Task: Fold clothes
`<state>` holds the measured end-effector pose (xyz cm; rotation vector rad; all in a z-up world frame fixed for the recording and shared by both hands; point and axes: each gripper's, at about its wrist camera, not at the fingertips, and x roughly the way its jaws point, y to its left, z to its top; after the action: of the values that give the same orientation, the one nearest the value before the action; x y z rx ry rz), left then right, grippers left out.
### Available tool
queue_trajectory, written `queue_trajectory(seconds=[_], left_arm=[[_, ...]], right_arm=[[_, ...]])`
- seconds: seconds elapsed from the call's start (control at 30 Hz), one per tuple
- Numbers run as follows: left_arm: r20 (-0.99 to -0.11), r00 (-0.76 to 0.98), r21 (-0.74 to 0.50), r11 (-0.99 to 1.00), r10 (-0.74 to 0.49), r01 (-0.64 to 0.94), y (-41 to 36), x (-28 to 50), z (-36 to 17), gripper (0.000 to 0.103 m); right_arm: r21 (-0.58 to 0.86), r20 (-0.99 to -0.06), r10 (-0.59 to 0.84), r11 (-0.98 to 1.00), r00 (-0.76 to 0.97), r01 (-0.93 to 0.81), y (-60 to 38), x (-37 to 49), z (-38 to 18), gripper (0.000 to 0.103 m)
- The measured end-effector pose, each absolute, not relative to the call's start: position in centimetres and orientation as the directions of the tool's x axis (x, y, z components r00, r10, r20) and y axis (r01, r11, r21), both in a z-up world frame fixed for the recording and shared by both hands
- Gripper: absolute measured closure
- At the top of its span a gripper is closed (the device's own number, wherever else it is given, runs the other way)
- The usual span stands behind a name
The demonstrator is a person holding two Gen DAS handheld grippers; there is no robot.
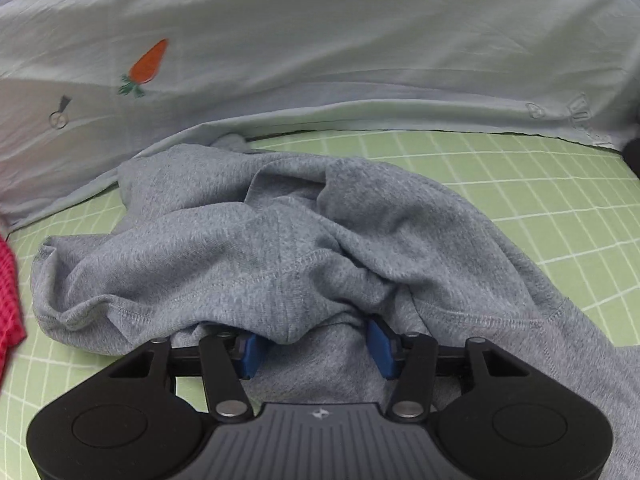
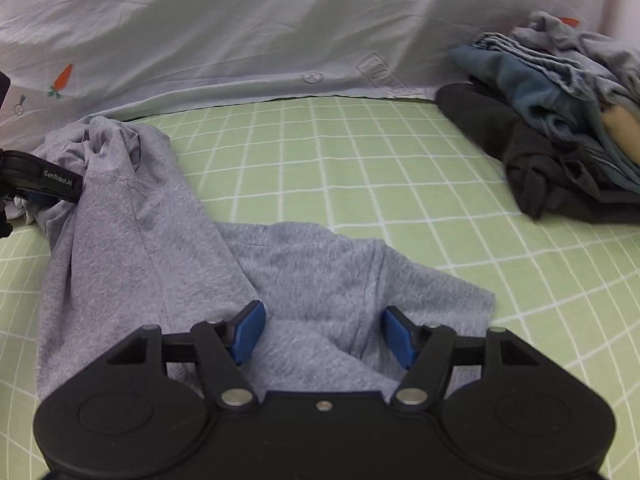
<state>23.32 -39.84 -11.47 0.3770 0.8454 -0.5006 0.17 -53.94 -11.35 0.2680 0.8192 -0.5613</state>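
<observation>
- A pile of clothes (image 2: pixel 560 128) sits far right on the bed (image 2: pixel 360 168); a red cloth (image 1: pixel 8 300) lies at the left edge.
- A pale sheet (image 1: pixel 320 40) with a carrot print (image 1: pixel 146 66) rises behind the green checked bed.
- The grey shirt (image 1: pixel 260 248) lies crumpled mid-bed.
- Left tool (image 1: pixel 316 344): fingers apart, shirt bunched over and between them.
- Right tool (image 2: pixel 324 332): fingers apart, low over the shirt's near edge.

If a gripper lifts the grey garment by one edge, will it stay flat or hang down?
The grey garment already lies in soft bunched folds, so it will probably droop. Its knit looks thin, so likely light. It may drag along the green checked sheet rather than slide freely.
</observation>
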Motion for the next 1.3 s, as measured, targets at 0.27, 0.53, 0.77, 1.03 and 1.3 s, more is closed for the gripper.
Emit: queue_trajectory(seconds=[0.27,0.53,0.77,1.03,1.3], left_arm=[[-0.812,0.498,0.085,0.783,-0.304,0.617,-36.7,18.0,-10.9,0.043],[-0.844,0.449,0.054,0.784,-0.295,0.618,-30.1,13.2,-10.3,0.040],[-0.848,0.460,0.020,0.850,-0.265,0.526,-21.4,10.7,-9.9,0.040],[-0.826,0.503,0.027,0.874,-0.254,0.485,-15.8,7.4,-8.1,0.035],[-0.816,0.528,0.004,0.911,-0.236,0.412,-13.2,4.7,-7.4,0.023]], right_arm=[[0.041,-0.793,-0.451,0.632,0.410,0.774,-54.8,-8.2,-11.1,0.036],[0.044,-0.807,-0.436,0.629,0.399,0.776,-49.6,-9.2,-11.1,0.031],[0.048,-0.818,-0.417,0.637,0.397,0.769,-43.9,-8.5,-10.8,0.031],[0.064,-0.847,-0.286,0.783,0.449,0.619,-35.6,-6.5,-10.4,0.027],[0.091,-0.840,-0.213,0.852,0.499,0.516,-36.1,-7.4,-10.4,0.017]])
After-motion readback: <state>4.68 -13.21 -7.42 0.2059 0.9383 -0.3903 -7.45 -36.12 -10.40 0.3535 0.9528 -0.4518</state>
